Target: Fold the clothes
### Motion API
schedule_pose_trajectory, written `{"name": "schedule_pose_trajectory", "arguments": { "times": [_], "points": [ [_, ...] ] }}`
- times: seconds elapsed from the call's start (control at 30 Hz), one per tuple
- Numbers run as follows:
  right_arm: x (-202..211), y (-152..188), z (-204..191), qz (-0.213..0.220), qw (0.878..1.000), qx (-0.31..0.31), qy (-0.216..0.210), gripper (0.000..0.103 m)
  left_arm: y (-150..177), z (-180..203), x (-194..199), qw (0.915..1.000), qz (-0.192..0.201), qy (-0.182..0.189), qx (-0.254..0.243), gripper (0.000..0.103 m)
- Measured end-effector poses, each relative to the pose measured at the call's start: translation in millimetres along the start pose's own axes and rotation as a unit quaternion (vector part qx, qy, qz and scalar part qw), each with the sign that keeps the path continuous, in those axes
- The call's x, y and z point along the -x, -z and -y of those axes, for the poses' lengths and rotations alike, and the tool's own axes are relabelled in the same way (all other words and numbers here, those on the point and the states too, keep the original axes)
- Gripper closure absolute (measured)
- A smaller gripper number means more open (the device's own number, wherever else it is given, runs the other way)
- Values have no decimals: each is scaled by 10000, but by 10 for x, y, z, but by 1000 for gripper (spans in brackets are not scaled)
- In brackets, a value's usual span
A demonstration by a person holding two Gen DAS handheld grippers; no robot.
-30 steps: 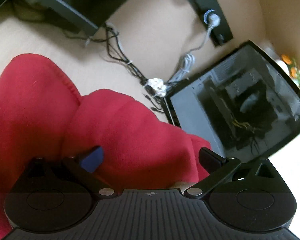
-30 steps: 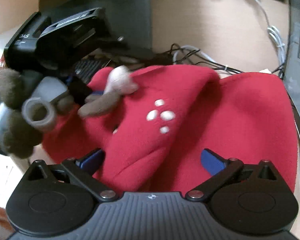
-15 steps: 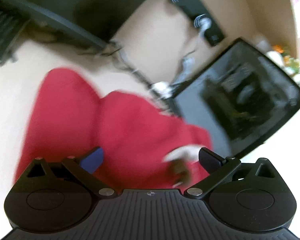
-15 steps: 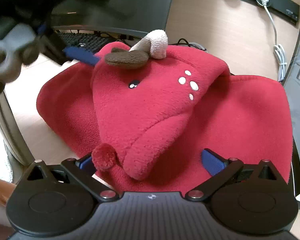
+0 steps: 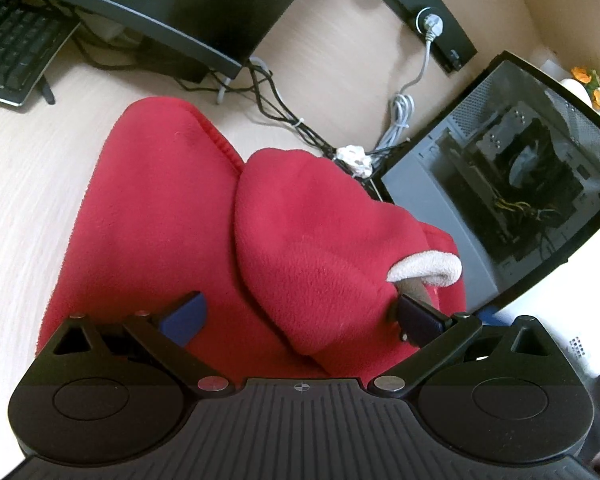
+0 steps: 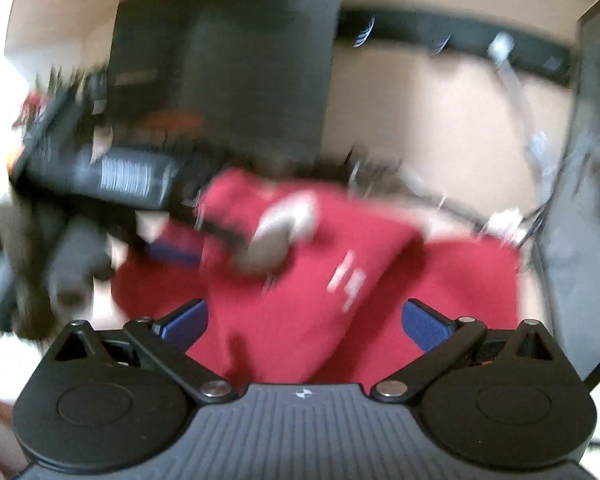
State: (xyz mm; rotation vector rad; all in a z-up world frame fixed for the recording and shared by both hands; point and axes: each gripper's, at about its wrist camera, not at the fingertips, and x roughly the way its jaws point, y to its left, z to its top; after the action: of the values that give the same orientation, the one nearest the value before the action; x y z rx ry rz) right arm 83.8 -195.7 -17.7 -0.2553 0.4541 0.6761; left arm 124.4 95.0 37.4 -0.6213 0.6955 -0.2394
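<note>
Left wrist view is showing the left gripper [image 5: 300,316] with jaws apart above a red fleece [image 5: 220,240] lying on the desk [image 5: 20,184], a monitor [image 5: 180,8] behind. Right wrist view is blurring; the right gripper [image 6: 304,320] is spread wide over the fleece.

A: Any readable text in either wrist view?

B: None. Left view is sharp, but the keyboard [image 5: 8,40] far left of the claw has keys too small to read, and the PC case [image 5: 512,196] to its right shows no label.

A: Right view?

B: Motion-blurred. White label block on the black device [image 6: 128,178] upper left of the claw, illegible.
</note>
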Motion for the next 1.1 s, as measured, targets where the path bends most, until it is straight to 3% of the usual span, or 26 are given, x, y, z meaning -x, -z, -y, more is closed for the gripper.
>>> {"name": "schedule_pose_trajectory", "arguments": {
  "times": [0.07, 0.2, 0.33, 0.57, 0.73, 0.9, 1.0, 1.1],
  "points": [
    [-30, -53, 104, 78, 9997, -74, 234, 0, 19, 7, -15, 10000, 32, -13, -20, 0],
    [-470, 204, 322, -574, 9965, -117, 592, 0, 20, 41, -27, 9999, -19, -63, -142, 0],
    [-377, 362, 532, -723, 9945, -614, 441, 0, 36, 57, -19, 9996, -28, -83, -287, 0],
    [-345, 282, 526, -1007, 9921, -748, 106, 0, 39, 49, -8, 9996, -4, -72, -271, 0],
    [-180, 386, 394, -1078, 9923, -606, 101, 0, 38, 61, 33, 9997, -24, -56, -248, 0],
    [-21, 158, 425, -793, 9956, -461, 177, 0, -159, 171, 337, 9993, 34, 119, -350, 0],
    [135, -90, 541, -271, 9972, -693, 68, 0, -398, 205, 457, 9959, 336, 597, -594, 0],
    [-25, -317, 759, 109, 9904, -1376, -65, 0, -633, 121, 307, 9959, 566, 507, -492, 0]
  ]
}}
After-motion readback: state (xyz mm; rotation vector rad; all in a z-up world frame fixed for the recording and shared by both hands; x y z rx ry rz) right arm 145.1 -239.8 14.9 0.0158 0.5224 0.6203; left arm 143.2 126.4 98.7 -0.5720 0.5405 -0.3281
